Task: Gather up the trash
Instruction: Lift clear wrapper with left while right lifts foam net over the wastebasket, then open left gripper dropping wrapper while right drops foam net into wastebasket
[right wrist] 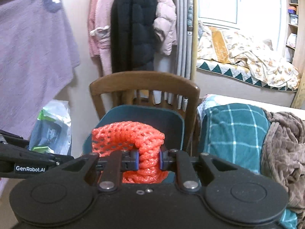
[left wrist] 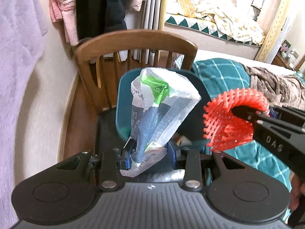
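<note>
At left, the left tool (left wrist: 150,152) pinches a crumpled clear plastic bag (left wrist: 162,103) above a wooden chair (left wrist: 133,40); at right, the right tool (right wrist: 148,159) clamps a red foam net (right wrist: 127,135) between narrow pads, beside a teal checked blanket (right wrist: 234,126).

Daylight floods in from about 1 o'clock — the window (right wrist: 238,2) is blown out white, washing over the bedding (right wrist: 247,57) below. Nearer parts dimmer. Purple garment (left wrist: 19,76) at 9 o'clock smeared by motion blur; fisheye bends edges, corners vignetted — centre reasonably sharp.
</note>
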